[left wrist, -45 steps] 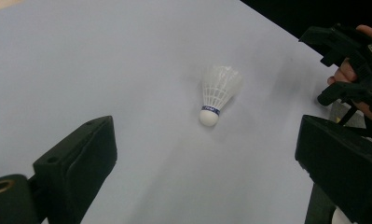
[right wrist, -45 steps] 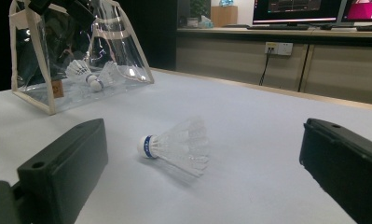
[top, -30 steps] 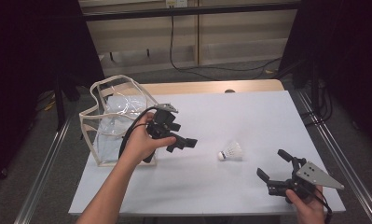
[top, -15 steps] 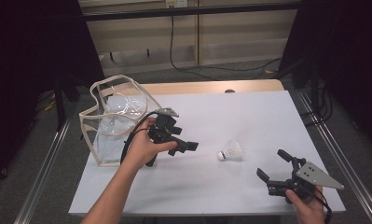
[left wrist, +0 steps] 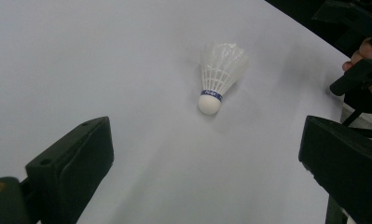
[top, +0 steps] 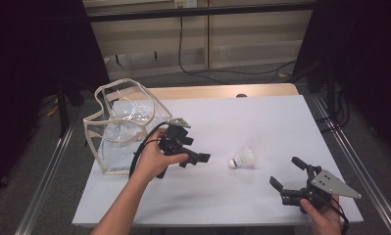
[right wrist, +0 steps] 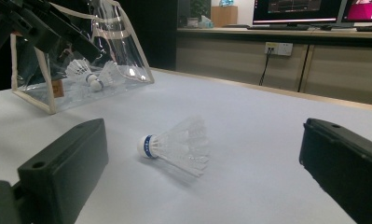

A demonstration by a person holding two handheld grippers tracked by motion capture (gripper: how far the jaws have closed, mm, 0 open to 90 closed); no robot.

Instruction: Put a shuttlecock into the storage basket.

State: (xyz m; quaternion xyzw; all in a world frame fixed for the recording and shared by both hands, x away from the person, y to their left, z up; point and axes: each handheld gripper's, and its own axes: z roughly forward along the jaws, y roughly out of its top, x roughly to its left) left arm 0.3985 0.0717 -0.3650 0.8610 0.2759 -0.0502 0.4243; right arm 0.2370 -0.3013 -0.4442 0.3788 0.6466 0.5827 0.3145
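A white shuttlecock (top: 243, 158) with a blue band lies on its side on the white table (top: 261, 117), cork pointing left. My left gripper (top: 195, 149) hovers just left of it, open and empty. Seen from the left gripper view, the shuttlecock (left wrist: 218, 74) lies ahead of the wide-apart jaws, not between them. My right gripper (top: 285, 171) rests open near the front right corner, a little to the right of and nearer than the shuttlecock. From the right gripper view the shuttlecock (right wrist: 176, 143) sits a short way beyond the jaws.
A clear plastic bag (top: 119, 122) with pale trim stands open at the table's left side, with shuttlecocks (right wrist: 83, 72) inside. The table's front edge runs close below the right gripper. Metal rails flank the table. Cables hang behind it.
My left gripper has shifted slightly toward the front and right, away from the bag and closer to the shuttlecock. The right gripper and the shuttlecock have stayed put.
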